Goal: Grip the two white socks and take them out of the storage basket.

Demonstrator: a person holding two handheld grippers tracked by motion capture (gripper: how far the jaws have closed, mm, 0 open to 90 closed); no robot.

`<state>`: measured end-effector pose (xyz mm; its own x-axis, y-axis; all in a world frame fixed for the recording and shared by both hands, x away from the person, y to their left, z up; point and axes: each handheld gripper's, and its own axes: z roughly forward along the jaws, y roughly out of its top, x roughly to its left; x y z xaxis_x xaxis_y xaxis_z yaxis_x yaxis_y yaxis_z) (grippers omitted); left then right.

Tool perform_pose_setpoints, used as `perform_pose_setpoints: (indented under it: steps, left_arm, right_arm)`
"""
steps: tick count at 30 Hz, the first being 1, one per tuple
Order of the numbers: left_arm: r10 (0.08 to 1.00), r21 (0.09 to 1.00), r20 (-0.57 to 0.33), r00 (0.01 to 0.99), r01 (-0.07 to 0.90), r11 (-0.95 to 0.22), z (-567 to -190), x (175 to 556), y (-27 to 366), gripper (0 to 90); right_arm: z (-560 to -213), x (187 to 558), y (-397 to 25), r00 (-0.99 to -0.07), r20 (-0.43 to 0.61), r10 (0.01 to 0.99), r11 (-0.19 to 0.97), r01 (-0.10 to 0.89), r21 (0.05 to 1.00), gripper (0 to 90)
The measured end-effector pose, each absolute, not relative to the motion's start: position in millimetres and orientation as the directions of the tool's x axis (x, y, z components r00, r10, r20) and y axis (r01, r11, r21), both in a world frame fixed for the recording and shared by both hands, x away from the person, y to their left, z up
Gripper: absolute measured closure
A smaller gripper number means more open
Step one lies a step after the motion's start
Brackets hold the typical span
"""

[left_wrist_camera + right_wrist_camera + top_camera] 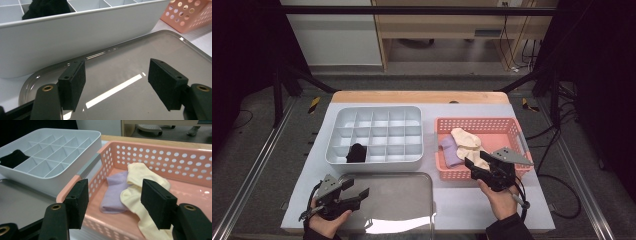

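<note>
Right gripper view: cream sock [140,192] lies dead ahead of the wide, empty jaws, inside the pink basket [175,160].

From the right gripper [484,165] in the high view, the sock sits at about 11 o'clock, just beyond the basket's near wall, its long axis running from 10 to 4 o'clock, with the lilac sock [115,192] touching its left side. The left gripper [349,192], jaws also wide and empty, hangs over the steel tray [412,200], well apart, so the right hand is nearer.
</note>
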<state>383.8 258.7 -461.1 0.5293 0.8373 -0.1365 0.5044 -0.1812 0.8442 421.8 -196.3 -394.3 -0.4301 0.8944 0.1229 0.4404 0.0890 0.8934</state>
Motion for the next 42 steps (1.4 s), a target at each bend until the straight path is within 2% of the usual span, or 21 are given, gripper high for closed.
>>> perform_pose_setpoints:
  steps: [14,21,30,42]
  left_arm:
    - [0.838,0.84,-0.143,0.527,0.512,-0.179,-462.9,385.9,260.0,30.4]
    - [0.838,0.839,-0.146,0.527,0.514,-0.178,-463.2,386.3,260.2,30.7]
    - [0.836,0.839,-0.145,0.529,0.514,-0.18,-463.8,386.9,260.2,31.0]
    - [0.835,0.839,-0.145,0.531,0.513,-0.18,-463.7,386.9,261.0,31.1]
  right_arm:
    - [-380.7,465.2,-186.8,-0.397,0.092,0.913,0.095,0.427,0.899,44.0]
    - [-375.2,489.1,-176.9,-0.392,0.077,0.917,0.118,0.45,0.885,47.3]
    - [-375.1,517.6,-171.3,-0.362,0.047,0.931,0.14,0.472,0.87,51.0]
    - [-389.8,548.6,-168.2,-0.325,0.062,0.944,0.128,0.531,0.837,52.6]
